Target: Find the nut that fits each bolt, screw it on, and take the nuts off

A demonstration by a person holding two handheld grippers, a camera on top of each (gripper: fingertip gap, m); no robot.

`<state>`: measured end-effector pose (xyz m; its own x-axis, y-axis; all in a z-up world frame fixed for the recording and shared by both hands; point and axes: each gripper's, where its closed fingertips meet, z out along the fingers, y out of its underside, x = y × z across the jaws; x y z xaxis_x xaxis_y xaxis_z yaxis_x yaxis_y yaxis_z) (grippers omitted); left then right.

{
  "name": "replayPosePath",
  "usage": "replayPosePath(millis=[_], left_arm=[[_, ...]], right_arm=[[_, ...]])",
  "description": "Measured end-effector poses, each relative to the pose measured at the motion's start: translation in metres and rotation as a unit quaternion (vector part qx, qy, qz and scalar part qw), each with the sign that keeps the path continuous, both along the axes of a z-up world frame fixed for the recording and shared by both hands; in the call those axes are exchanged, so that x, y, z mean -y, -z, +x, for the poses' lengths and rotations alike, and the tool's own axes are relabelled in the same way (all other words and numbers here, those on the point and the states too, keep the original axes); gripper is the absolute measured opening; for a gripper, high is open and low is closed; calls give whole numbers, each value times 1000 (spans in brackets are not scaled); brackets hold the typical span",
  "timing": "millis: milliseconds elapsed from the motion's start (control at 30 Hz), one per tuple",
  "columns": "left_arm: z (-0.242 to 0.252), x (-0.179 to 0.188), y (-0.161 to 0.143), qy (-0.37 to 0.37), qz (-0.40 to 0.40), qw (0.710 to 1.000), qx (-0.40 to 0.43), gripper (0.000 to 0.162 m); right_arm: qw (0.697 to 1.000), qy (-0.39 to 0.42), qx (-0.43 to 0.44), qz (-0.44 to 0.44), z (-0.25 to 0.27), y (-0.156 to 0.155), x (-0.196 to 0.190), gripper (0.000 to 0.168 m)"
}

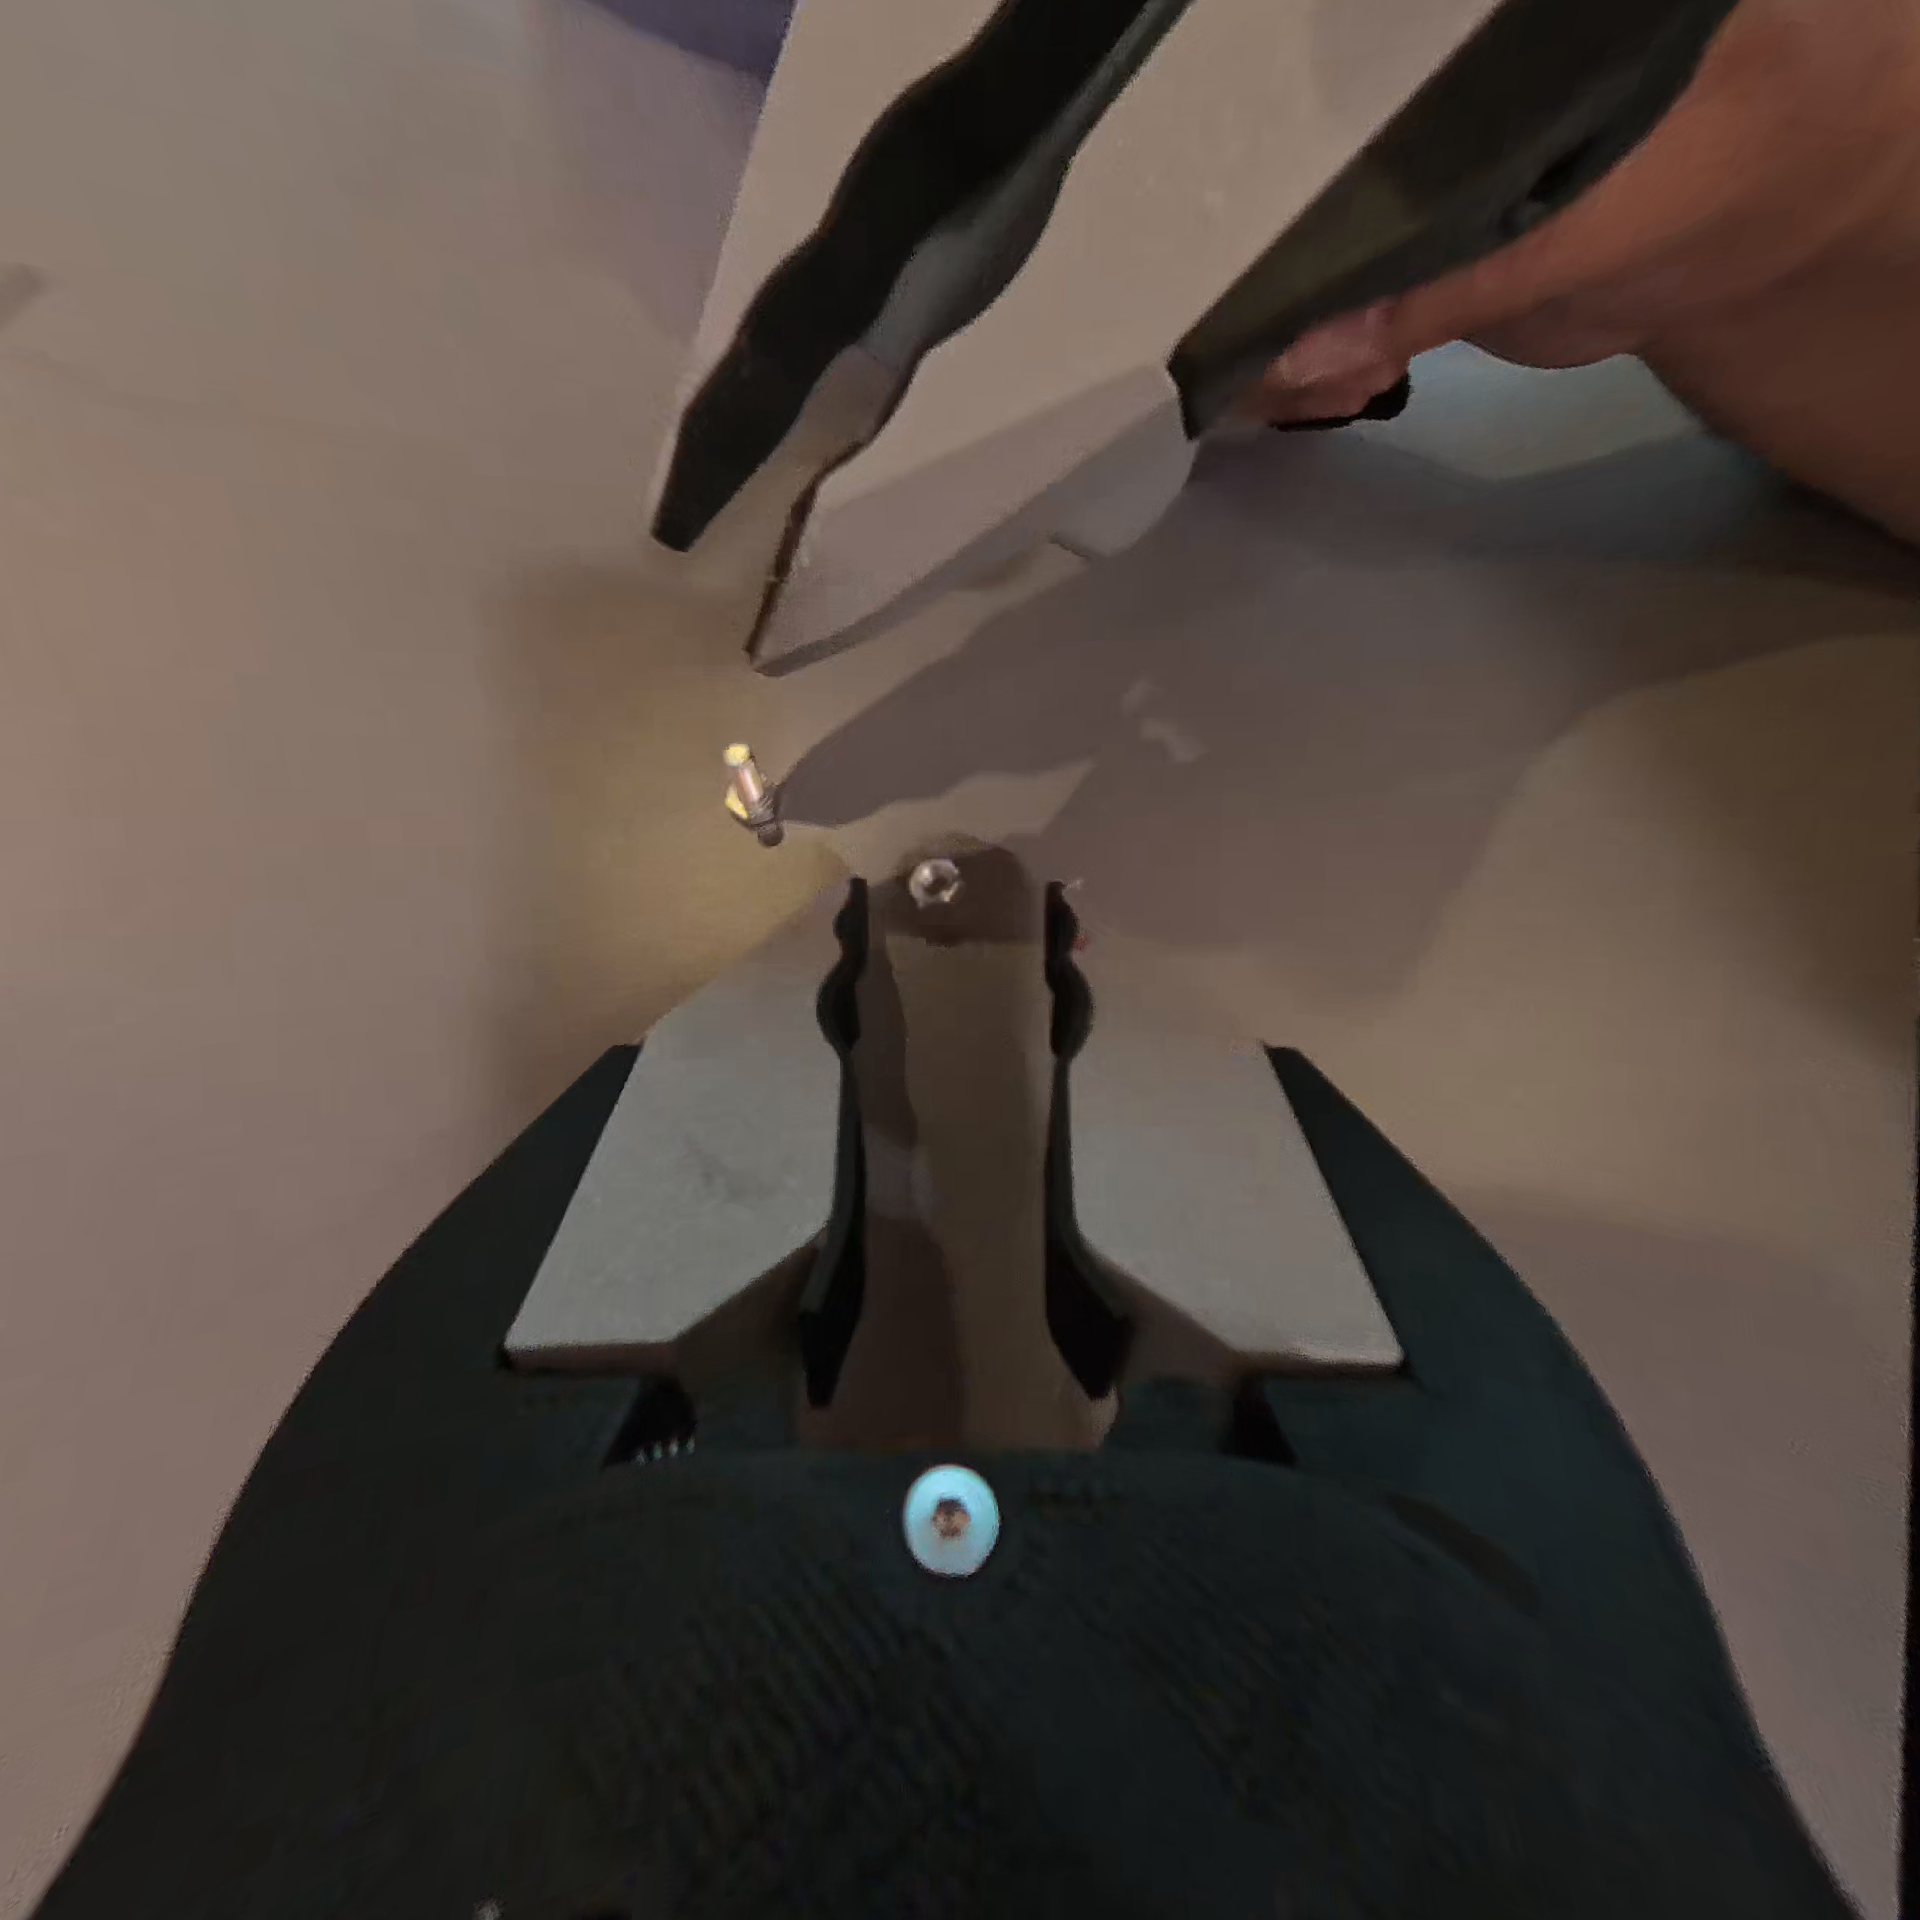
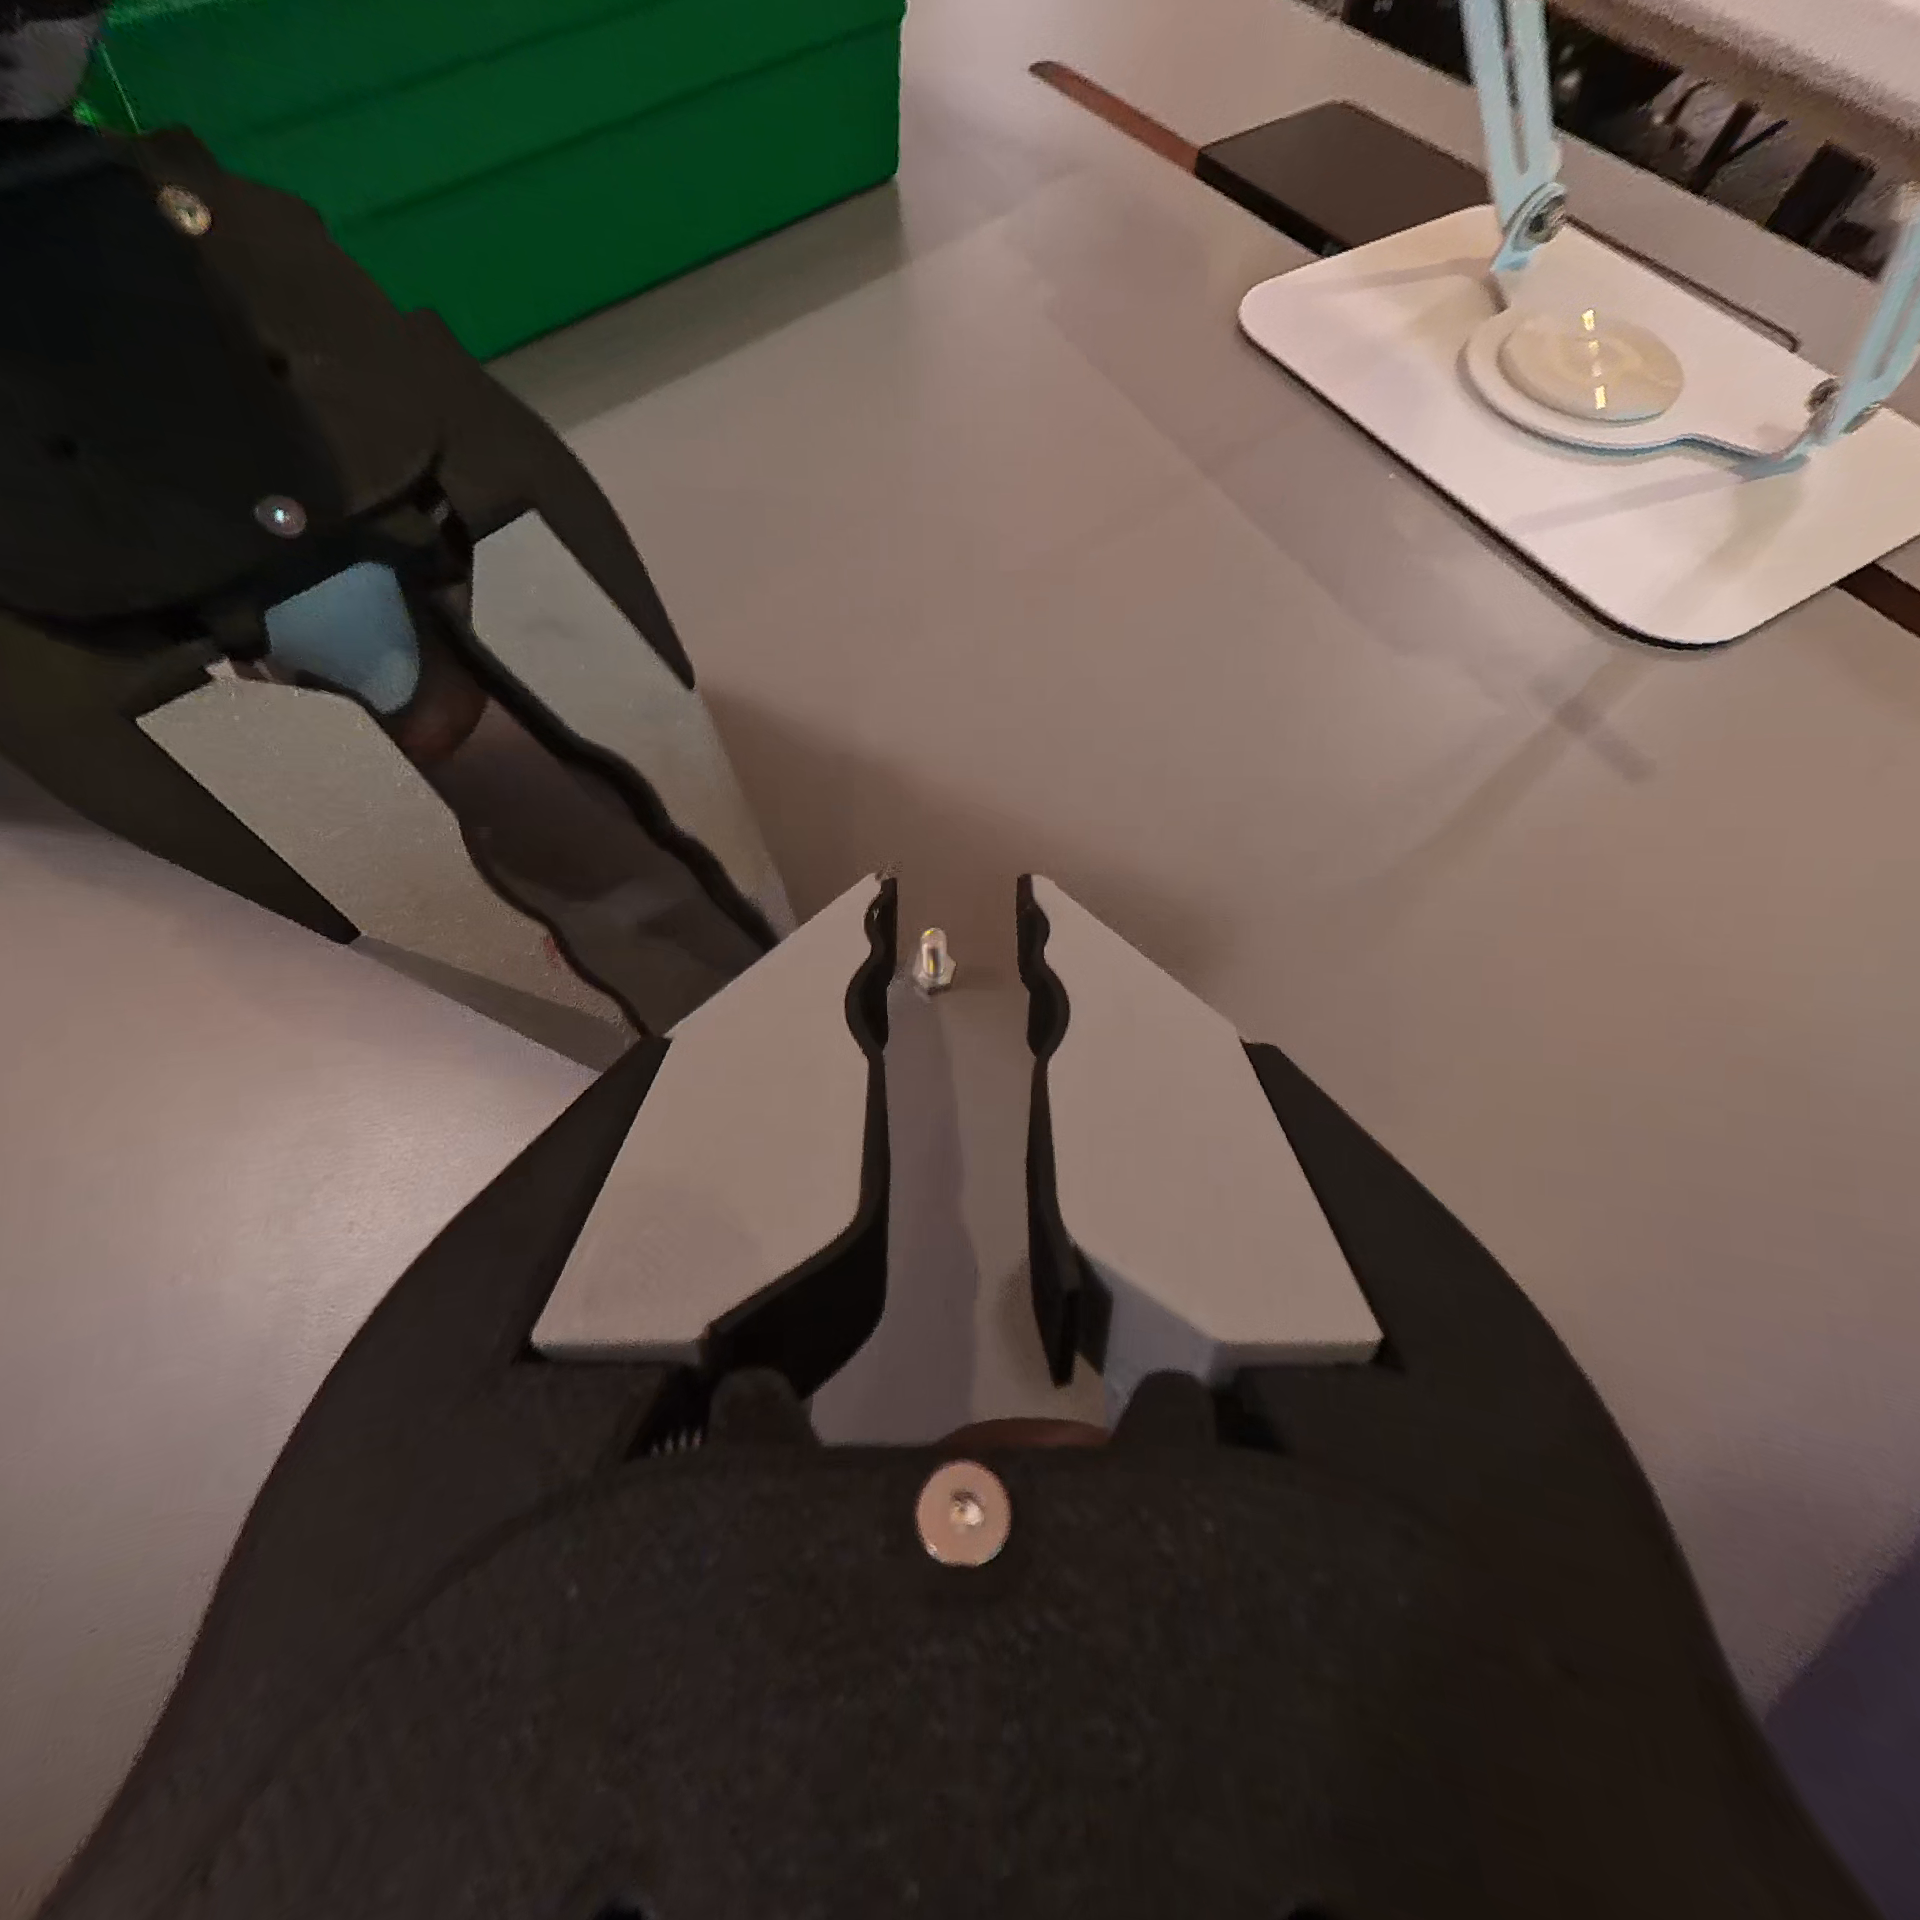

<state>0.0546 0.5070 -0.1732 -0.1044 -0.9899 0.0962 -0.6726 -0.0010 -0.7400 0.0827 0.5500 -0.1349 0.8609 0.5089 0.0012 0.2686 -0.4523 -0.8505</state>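
Setting: plain pale grey counter [image 2: 1195,727], indoor light, strong shadows.

Left wrist view. Left gripper [image 1: 951,894] low over the counter, jaws released with a gap between the tips. One small silver nut [image 1: 932,883] lies flat on the counter in that gap, nearer the left tip, touched by neither. One bolt [image 1: 750,795], brass-coloured towards its far end, lies on the counter just beyond and left of the tips, apart from the nut and bare of any nut. The right gripper [image 1: 935,488] hangs above, jaws wide apart, with the hand [image 1: 1714,208] holding it at the upper right.

Right wrist view. Right gripper [image 2: 951,935] also low, jaws released. A small shiny metal piece [image 2: 932,961] sits on the counter between the tips, close to the left one; nut or bolt end, too small to tell. The left gripper stands close at the left.

Progress, judged: early. Nothing gripped, no nut on the bolt; picking up, matching, threading on and unscrewing all remain.

Shown only in the right view: green box [image 2: 499,156] at the far left, white stand base [image 2: 1558,416] with pale blue arms at the far right. Shown only in the left view: nut and bolt as separate items.
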Motion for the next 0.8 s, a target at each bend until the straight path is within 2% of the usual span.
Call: replayPosePath(millis=[200,333,433,567,700,800], left_arm=[[-9,-11,-4,-9,18,1000,3,32],[-20,-32,-8,-25,60,998,4,31],[-22,-38,-10,-29,49,998,17,31],[-20,-46,-10,-37,60,997,34,31],[-15,-37,-20,-28,31,997,66,28],[-11,-32,-30,-22,23,995,93,27]], right_arm=[[999,-9,24,-25,-7,20,-1,20],[998,-10,35,-46,-8,33,-3,8],[998,-16,38,-51,-10,38,-4,2],[998,-32,-31,-41,-22,19,-1,3],[995,-42,-87,-4,-31,-11,2,3],[992,-54,-115,6,-40,-23,6,3]])
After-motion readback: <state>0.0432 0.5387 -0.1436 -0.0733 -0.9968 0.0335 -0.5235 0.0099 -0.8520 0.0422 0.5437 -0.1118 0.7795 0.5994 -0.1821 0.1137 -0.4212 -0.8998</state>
